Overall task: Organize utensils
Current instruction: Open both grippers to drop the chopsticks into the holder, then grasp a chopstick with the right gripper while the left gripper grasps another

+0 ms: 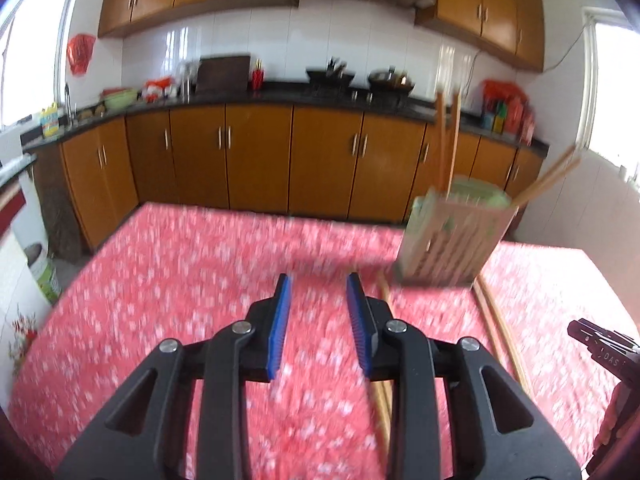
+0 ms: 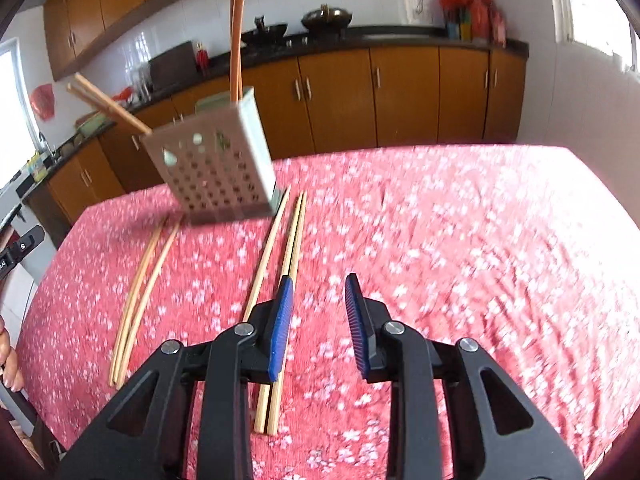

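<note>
Under both empty, parted claws [image 1: 318,282] [image 2: 318,282], motion blur smears tablecloth [image 2: 440,240] and chopsticks [image 2: 294,236].

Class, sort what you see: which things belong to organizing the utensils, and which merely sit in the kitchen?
Job: perforated beige utensil holder; wooden chopsticks on the red floral tablecloth.
Bystanders: dark woks on the stove; red plastic bag on the wall.

Chopsticks [image 2: 280,288] lie on table [image 2: 460,240] before the holder [image 2: 216,164].
</note>
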Demonstrator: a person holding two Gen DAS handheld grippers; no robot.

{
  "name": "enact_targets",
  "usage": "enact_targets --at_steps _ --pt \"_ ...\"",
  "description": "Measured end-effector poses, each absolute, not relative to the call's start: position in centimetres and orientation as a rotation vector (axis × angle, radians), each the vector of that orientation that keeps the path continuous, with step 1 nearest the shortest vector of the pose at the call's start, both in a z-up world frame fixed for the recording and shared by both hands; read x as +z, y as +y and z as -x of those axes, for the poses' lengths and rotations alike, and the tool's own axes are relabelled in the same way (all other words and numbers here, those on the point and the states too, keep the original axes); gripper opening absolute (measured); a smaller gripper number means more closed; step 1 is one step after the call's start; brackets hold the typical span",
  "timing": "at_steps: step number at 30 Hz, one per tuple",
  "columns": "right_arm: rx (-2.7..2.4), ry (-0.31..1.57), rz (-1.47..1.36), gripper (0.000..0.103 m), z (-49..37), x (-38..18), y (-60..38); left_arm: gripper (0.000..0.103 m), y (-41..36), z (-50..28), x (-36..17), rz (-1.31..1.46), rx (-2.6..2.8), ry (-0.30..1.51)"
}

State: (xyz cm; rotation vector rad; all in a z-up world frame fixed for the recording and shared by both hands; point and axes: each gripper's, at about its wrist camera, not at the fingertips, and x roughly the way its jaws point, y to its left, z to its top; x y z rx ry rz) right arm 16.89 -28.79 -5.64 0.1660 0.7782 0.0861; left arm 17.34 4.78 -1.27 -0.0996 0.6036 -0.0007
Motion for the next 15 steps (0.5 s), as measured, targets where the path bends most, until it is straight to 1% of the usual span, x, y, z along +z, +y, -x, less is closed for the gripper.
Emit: enact_targets --at_steps 2,6,15 --pt "0.118 0.835 -0.173 0.019 -17.3 -7.3 -27.9 0.03 5.3 -17.0 -3.3 0.102 0.008 0.661" --pt "0.139 0.881 -0.163 0.016 -18.2 -8.7 -26.2 0.03 6.0 -16.3 -5.7 0.118 0.008 0.719" --pt "0.129 0.933 -0.118 0.015 -19.6 -10.7 -25.5 0.03 5.6 -16.5 -6.5 0.125 -0.019 0.747"
